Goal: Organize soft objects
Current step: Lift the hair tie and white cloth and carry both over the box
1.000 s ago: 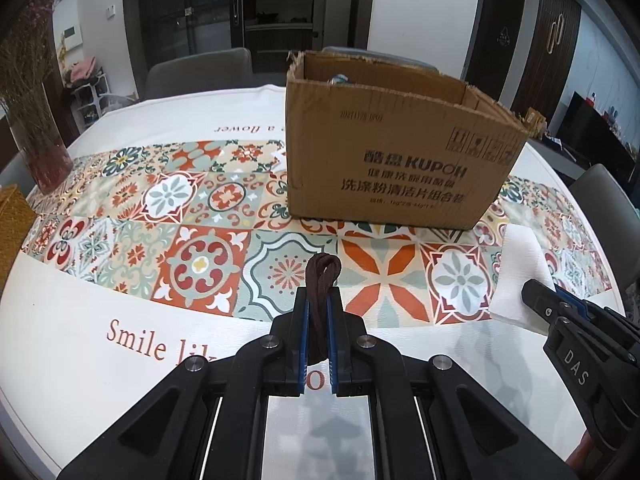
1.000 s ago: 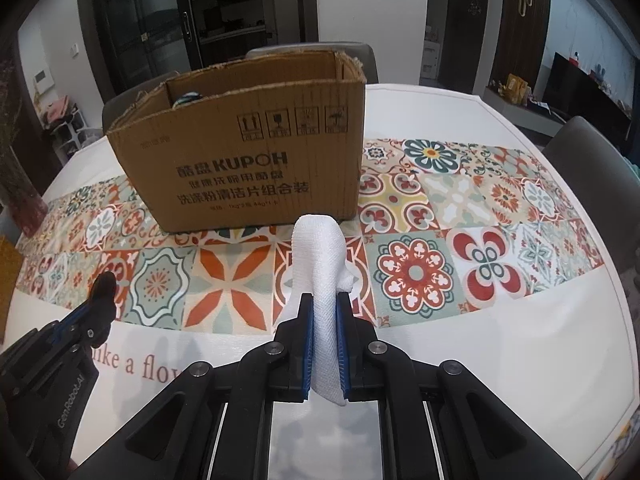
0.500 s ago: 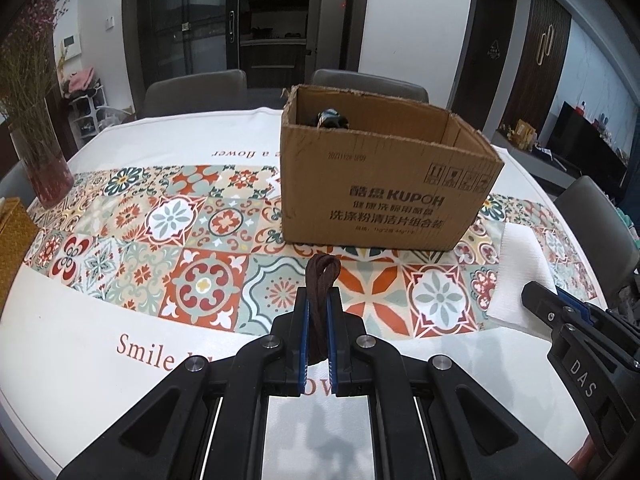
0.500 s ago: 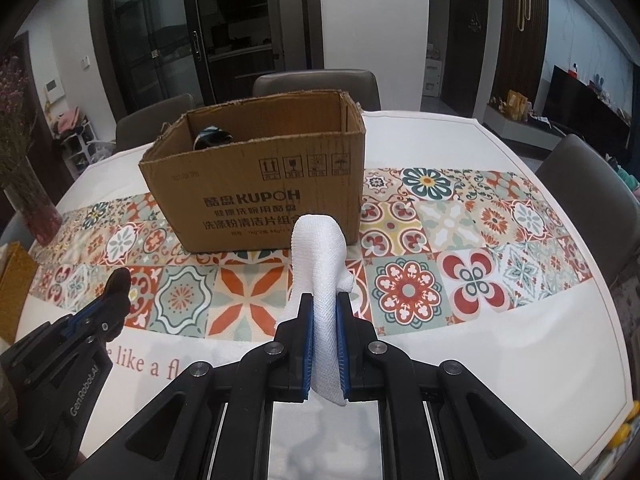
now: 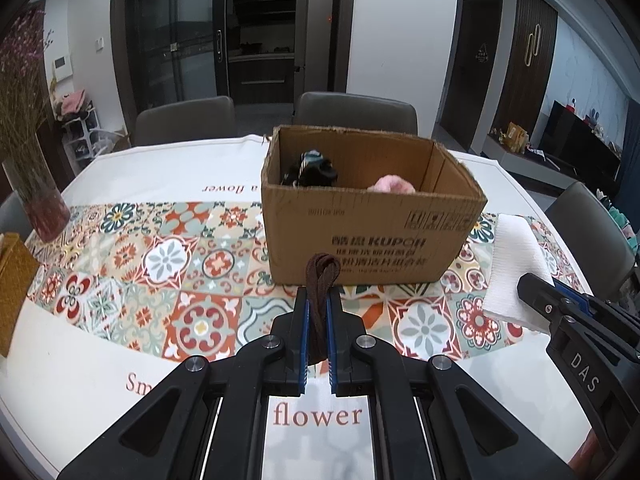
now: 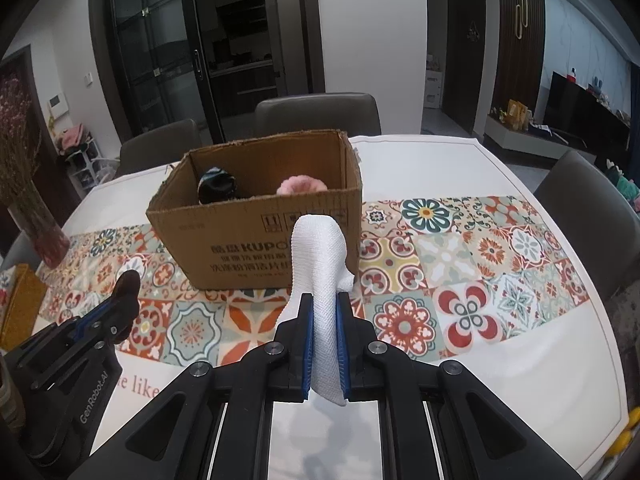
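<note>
My left gripper [image 5: 318, 300] is shut on a looped dark brown cord [image 5: 320, 280], held above the table in front of the cardboard box [image 5: 372, 236]. My right gripper [image 6: 323, 304] is shut on a folded white cloth [image 6: 318, 256], also in the air short of the box [image 6: 248, 236]. The open box holds a black soft item [image 5: 310, 168] on the left and a pink fluffy item [image 5: 392, 185] on the right. Each gripper shows in the other's view: the right one [image 5: 528, 284] with the white cloth [image 5: 514, 260], the left one [image 6: 128, 284] at the lower left.
A round table with a white cloth and a patterned tile runner [image 5: 132, 264] carries a vase of dried flowers [image 5: 40, 208] and a yellow woven box [image 5: 12, 284] at the left. Grey chairs [image 5: 352, 114] stand behind and at the right [image 6: 592, 216].
Both grippers have risen with their loads, so the box now sits lower in view and its inside with the black and pink items shows.
</note>
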The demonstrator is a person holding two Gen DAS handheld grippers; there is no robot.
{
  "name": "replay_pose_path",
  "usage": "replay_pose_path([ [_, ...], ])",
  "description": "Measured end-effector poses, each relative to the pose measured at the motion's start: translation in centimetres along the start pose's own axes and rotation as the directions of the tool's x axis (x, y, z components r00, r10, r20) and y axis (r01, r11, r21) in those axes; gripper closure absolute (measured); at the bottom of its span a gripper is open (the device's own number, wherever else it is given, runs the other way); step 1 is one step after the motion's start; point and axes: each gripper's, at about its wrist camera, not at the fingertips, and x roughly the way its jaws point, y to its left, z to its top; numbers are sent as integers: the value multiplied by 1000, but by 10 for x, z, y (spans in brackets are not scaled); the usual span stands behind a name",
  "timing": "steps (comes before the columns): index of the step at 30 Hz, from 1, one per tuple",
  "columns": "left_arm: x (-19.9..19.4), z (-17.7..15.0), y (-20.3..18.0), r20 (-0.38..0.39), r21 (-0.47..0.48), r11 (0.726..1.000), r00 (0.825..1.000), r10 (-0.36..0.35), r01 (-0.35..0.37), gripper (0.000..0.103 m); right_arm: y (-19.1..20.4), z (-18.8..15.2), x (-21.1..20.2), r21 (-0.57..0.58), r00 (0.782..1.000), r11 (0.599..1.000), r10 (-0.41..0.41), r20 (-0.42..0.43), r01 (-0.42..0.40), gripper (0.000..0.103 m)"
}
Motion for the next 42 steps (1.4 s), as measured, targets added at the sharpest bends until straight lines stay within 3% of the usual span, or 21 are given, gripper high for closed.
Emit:
replay_pose_path([
  [27,4,91,-11,75,46,999,997,-10,6,94,6,79,4,2,995,998,54,80,-55,91],
  [42,39,129,-14,80,69,998,997,-19,13,94,6,115,33,-4,993,996,85,85,-85,91],
])
